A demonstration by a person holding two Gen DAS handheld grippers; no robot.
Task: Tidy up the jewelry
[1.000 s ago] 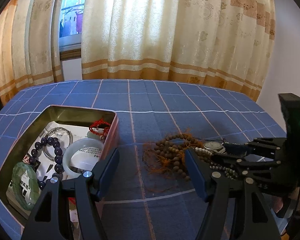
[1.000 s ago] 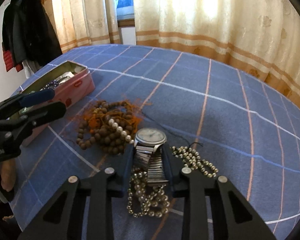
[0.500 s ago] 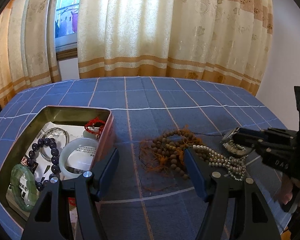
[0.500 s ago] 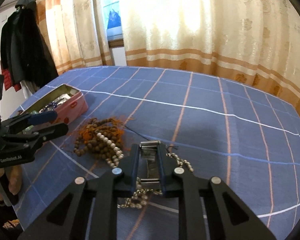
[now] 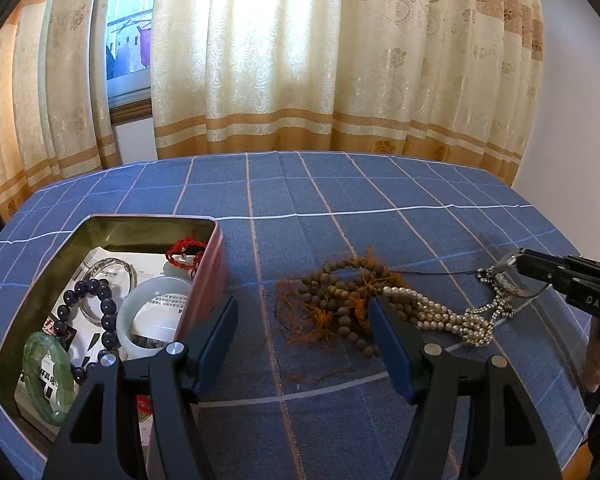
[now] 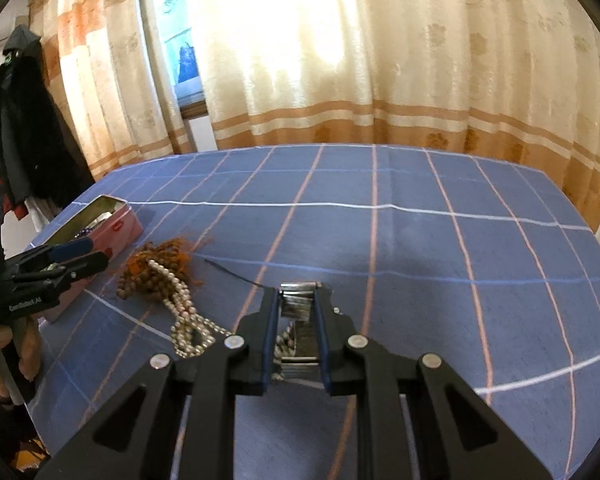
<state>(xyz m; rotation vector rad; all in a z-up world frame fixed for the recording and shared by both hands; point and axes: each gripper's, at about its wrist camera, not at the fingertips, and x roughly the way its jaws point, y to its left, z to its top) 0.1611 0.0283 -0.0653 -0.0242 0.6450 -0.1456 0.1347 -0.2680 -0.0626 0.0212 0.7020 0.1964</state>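
watch lifted off the table
our right gripper [image 6: 296, 308] jaws now clamp the watch [image 6: 298, 305], pearls [image 5: 432, 312] trailing; left gripper [image 5: 302, 330] jaws wide. next: tin [image 5: 204, 280].

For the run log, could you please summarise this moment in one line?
right gripper: shut on watch, lifted | left gripper: open, idle | pearl necklace: snagged, trailing | tin: open

the tin [image 5: 204, 280] sits on the tablecloth [image 5: 380, 200] at the left, with bangles [image 5: 152, 312] and a bead bracelet [image 5: 104, 300] lying inside it. just right of the tin lie the wooden beads [image 5: 336, 292], and a pearl strand [image 5: 428, 312] runs rightward from them to the watch [image 6: 298, 300] at the right gripper [image 6: 296, 308].
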